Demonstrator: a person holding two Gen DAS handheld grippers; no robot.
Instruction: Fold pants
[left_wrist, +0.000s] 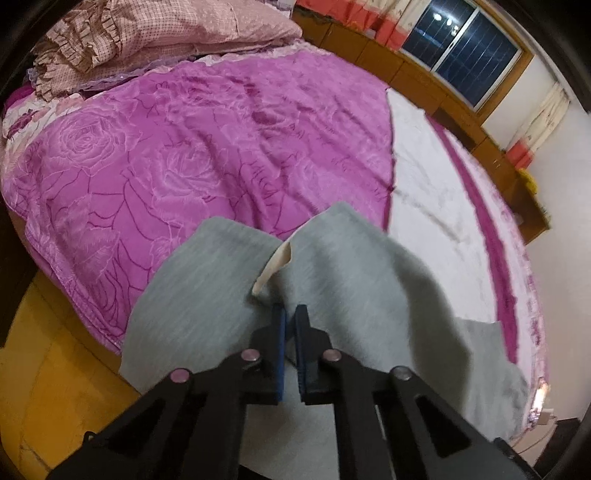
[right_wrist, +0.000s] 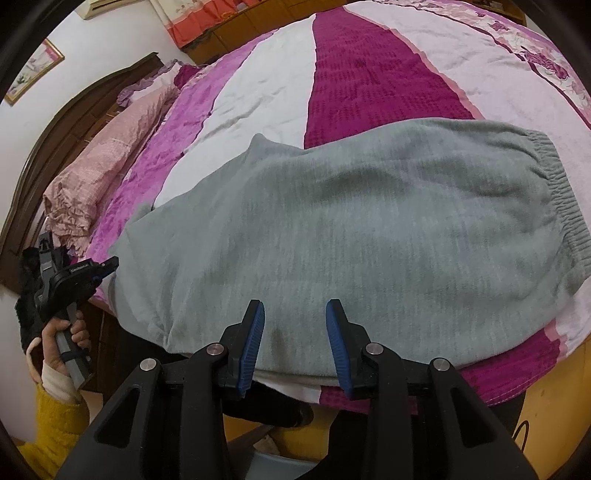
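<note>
Here one pair of grey pants (right_wrist: 332, 229), soft fleecy knit with a gathered elastic waistband (right_wrist: 565, 206), lies flat on the bed (right_wrist: 369, 74) near its edge, atop a plush magenta blanket (left_wrist: 184, 147) embossed with roses. Two grippers show. The left gripper (left_wrist: 291, 321) has its blue ribbed pads nearly together, pinching a fabric fold. The right gripper (right_wrist: 295, 321) hovers with jaws partly apart, holding nothing. One hand (right_wrist: 61, 343) is partly cut off.

One pair of grey pants (right_wrist: 332, 229) lies across the middle of the right wrist view. Two grippers: the right gripper (right_wrist: 295, 332) at lower centre, the left gripper (right_wrist: 105, 267) at far left, held by one hand (right_wrist: 61, 343). One pink pillow (left_wrist: 155, 37) sits at the upper left of the left wrist view, one window (left_wrist: 469, 62) upper right.
</note>
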